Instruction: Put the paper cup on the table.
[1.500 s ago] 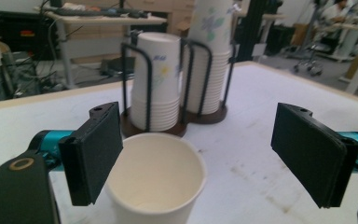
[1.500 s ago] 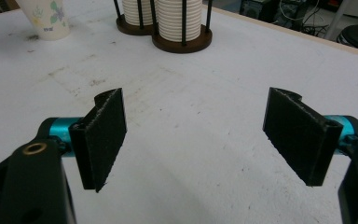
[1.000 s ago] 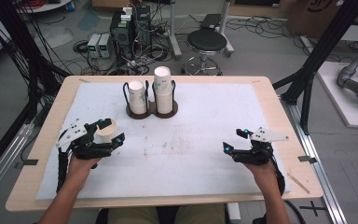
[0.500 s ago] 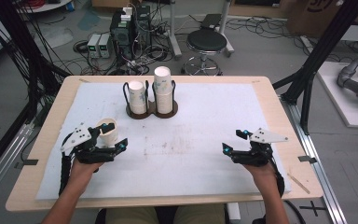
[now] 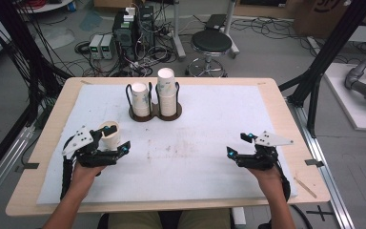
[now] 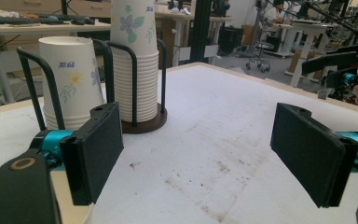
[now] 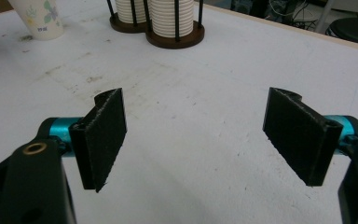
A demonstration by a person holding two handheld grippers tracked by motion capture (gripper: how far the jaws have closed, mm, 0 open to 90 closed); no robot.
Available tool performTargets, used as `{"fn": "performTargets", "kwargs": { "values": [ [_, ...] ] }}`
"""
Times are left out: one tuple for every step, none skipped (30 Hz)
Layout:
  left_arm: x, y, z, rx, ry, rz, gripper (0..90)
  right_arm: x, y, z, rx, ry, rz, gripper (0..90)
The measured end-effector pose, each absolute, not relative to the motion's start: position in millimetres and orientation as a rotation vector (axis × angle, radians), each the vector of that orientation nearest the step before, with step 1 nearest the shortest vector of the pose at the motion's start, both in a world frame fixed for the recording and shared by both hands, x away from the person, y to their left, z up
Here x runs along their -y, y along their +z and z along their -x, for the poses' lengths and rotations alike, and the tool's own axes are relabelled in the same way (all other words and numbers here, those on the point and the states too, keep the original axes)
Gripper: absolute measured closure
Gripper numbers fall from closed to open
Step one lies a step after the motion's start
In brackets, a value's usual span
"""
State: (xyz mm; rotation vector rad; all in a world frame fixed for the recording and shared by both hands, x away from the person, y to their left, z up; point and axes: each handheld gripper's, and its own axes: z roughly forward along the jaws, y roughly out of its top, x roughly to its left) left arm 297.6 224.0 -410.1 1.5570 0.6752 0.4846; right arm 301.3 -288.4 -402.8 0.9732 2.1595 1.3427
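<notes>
Our left gripper (image 5: 108, 151): nearest to us at about 8 o'clock on the counter (image 5: 276, 102), jaws spread wide and holding nothing.
Our right gripper (image 5: 238, 149): at about 4 o'clock, well apart from the left, jaws likewise released and empty over the bare white mat (image 5: 209, 129).
Loose paper cup (image 5: 109, 134): stands upright, mouth up, on the mat just beyond the left gripper, at roughly 11 o'clock from its jaws and close against its left jaw; in the left gripper view only a sliver of pale rim peeps out low beside that jaw. In the right gripper view the cup (image 7: 38, 17) sits far off at 10 o'clock.
Nearer hand: we judge the left far nearer to the loose cup; its long axis is vertical, so the open jaws would have to swing left to straddle it.
Cup holder (image 5: 155, 113): farther off at 12 o'clock, a dark twin-ring stand.
Short stack (image 6: 70, 81): inverted cups in the left ring.
Tall stack (image 6: 135, 65): in the right ring, dead ahead of the left jaws.
</notes>
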Motion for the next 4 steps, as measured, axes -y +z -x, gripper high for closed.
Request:
{"fn": "performTargets", "kwargs": {
  "values": [
    [-223.9, -410.0, -297.8, -0.675, 0.484, -1.559, 16.9, 288.4, -402.8, -301.1, -2.159, 1.345, -0.976, 22.1],
    [-223.5, -410.0, -297.9, -0.674, 0.485, -1.56, 17.0, 288.6, -402.9, -301.0, -2.159, 1.345, -0.979, 22.1],
    [-223.1, -410.1, -298.0, -0.673, 0.488, -1.562, 16.9, 289.0, -402.8, -301.2, -2.157, 1.344, -0.974, 22.1],
    [-223.0, -410.3, -298.3, -0.674, 0.488, -1.565, 16.9, 289.2, -402.9, -301.2, -2.157, 1.346, -0.975, 22.1]
  ]
}}
